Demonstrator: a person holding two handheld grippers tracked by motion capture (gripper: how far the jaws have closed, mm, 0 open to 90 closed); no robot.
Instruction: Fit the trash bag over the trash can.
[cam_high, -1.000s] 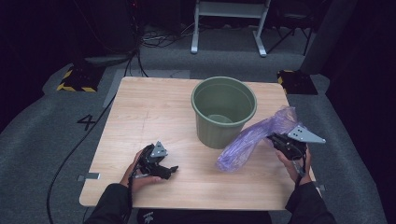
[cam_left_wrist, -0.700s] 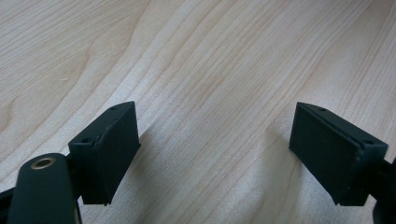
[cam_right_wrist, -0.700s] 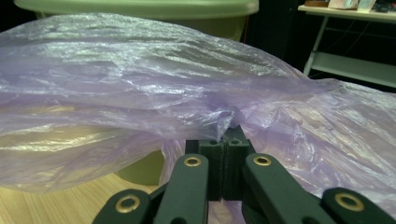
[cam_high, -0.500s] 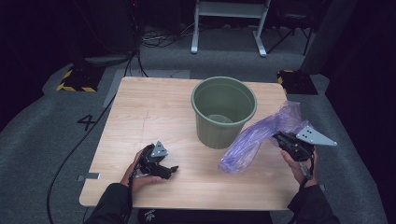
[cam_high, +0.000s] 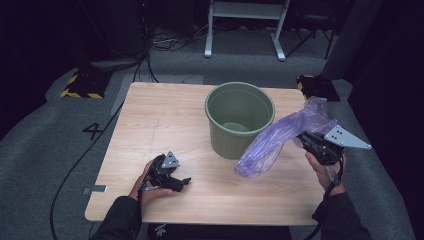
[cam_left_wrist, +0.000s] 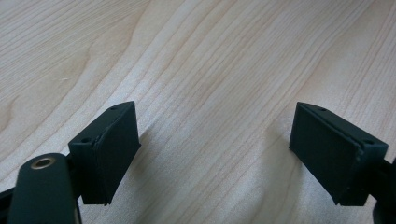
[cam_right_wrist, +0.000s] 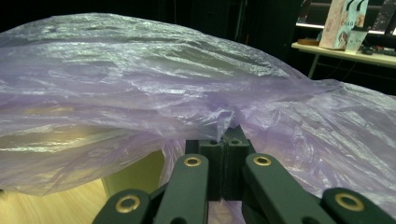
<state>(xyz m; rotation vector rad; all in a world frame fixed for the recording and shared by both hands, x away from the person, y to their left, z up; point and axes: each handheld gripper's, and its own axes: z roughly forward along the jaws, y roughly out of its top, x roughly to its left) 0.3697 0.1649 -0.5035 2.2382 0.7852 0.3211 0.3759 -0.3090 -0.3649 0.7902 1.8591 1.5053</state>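
Where the high view looks down on the wooden table, a green plastic bucket stands upright toward the far middle, and it serves as the landmark. To the bucket's right, the right gripper is held up off the table in the person's hand, with a purple translucent plastic bag trailing from its tip down and leftward. The bag's lower end reaches the tabletop just in front of the bucket's right side, and its upper part passes close by the rim; whether it touches the bucket cannot be told. To the bucket's near left, well apart from it, the left gripper lies low at the tabletop in the person's other hand.

The left gripper view adds what the high view cannot resolve: the two black pads stand wide apart over bare wood grain, with nothing between them, so this gripper is released.

The right gripper view shows the grip itself: the right gripper has its jaws pressed together, clenched on a pinched fold of the purple bag, whose crinkled film billows across the frame. Under the film, a patch of the bucket's green wall appears below left.
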